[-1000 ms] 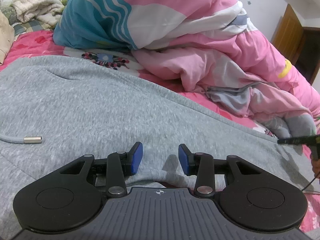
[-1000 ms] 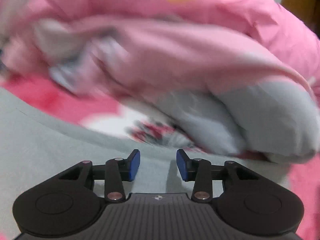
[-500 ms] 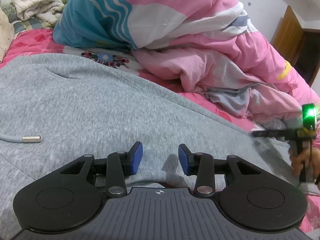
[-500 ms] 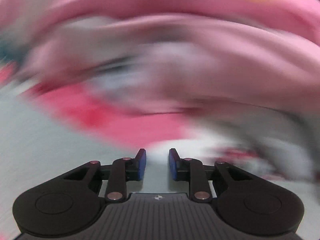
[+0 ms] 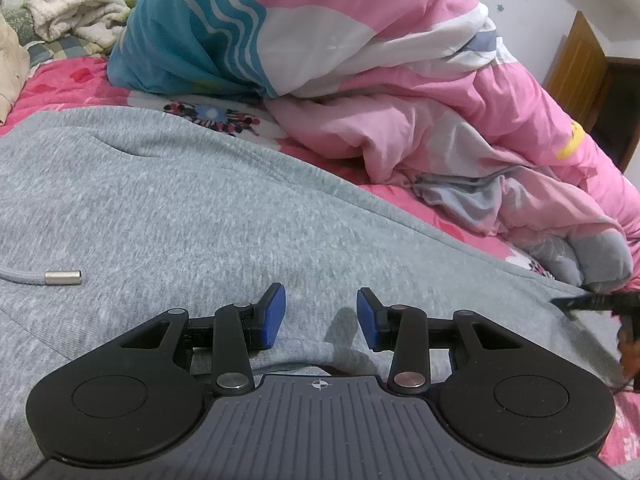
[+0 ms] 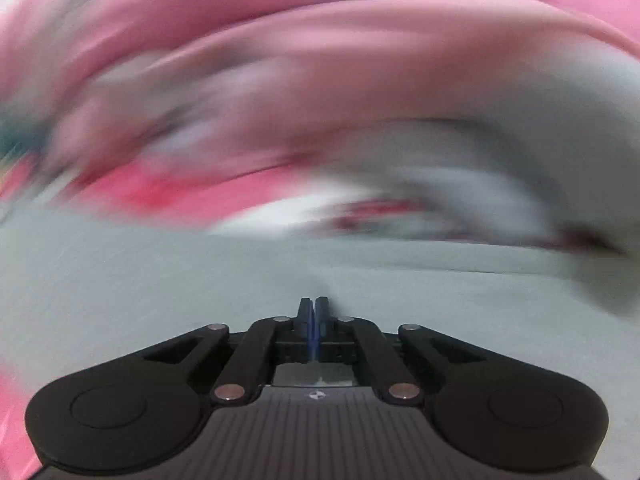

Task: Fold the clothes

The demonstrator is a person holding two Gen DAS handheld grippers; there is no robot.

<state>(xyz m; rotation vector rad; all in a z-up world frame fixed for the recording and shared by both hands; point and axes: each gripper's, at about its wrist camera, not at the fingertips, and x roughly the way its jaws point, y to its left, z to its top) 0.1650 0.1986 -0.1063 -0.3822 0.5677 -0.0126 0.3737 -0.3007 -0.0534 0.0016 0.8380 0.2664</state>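
A grey knit garment (image 5: 200, 208) lies spread over the bed, and a drawstring with a metal tip (image 5: 62, 278) rests on its left part. My left gripper (image 5: 320, 312) sits low on the cloth. Its blue pads are apart, with a small ridge of fabric near their base. In the right wrist view, which is heavily blurred, my right gripper (image 6: 315, 304) is shut, pads together, over the grey garment (image 6: 160, 280). I cannot tell whether cloth is pinched there. In the left wrist view the right gripper (image 5: 592, 302) reaches the garment's right edge, held by a hand (image 5: 630, 344).
A rumpled pink, white and teal quilt (image 5: 440, 120) is heaped along the far side of the garment. The pink floral sheet (image 5: 60, 80) shows around it. Pale towels (image 5: 68, 12) lie at the far left. A wooden door (image 5: 576, 64) stands at the far right.
The right gripper's pads have gone from apart to fully together while its view swung and blurred. In the left wrist view it rose, then dropped back to the garment's right edge. The left gripper stayed still.
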